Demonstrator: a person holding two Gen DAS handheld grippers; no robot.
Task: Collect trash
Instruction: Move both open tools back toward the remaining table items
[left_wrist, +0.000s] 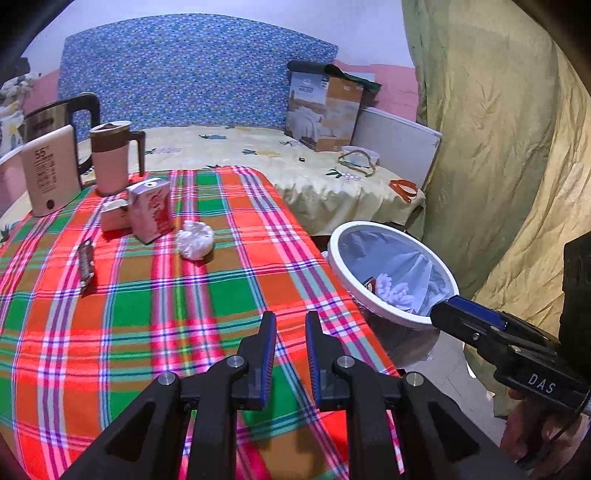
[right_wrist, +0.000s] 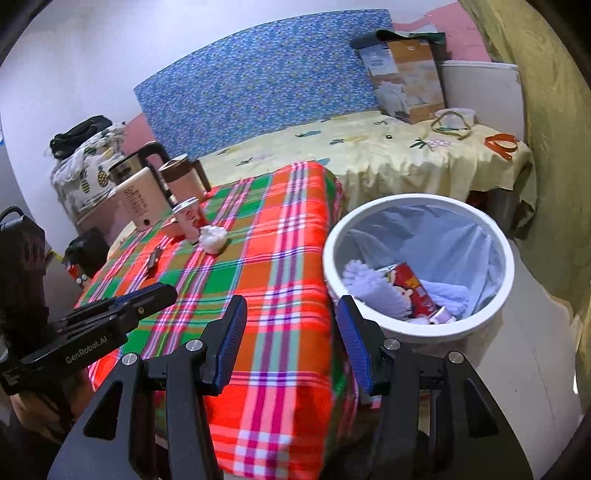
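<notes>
A crumpled white tissue ball (left_wrist: 195, 240) lies on the plaid tablecloth (left_wrist: 147, 314), next to a red-and-white drink carton (left_wrist: 151, 208) and a small box (left_wrist: 113, 216). A dark wrapper (left_wrist: 85, 263) lies to their left. My left gripper (left_wrist: 290, 321) is open and empty, above the near part of the cloth. A white bin (right_wrist: 419, 266) with a blue liner stands right of the table and holds a red package (right_wrist: 412, 290) and pale tissue. My right gripper (right_wrist: 291, 306) is open and empty, over the table's right edge beside the bin. The tissue ball (right_wrist: 213, 238) also shows there.
A beige kettle (left_wrist: 50, 173), a steel kettle (left_wrist: 62, 114) and a brown-lidded mug (left_wrist: 110, 158) stand at the table's far left. Behind is a bed with a yellow sheet (left_wrist: 258, 155), a cardboard box (left_wrist: 325, 110) and orange scissors (left_wrist: 404, 188). A green curtain (left_wrist: 498, 147) hangs at right.
</notes>
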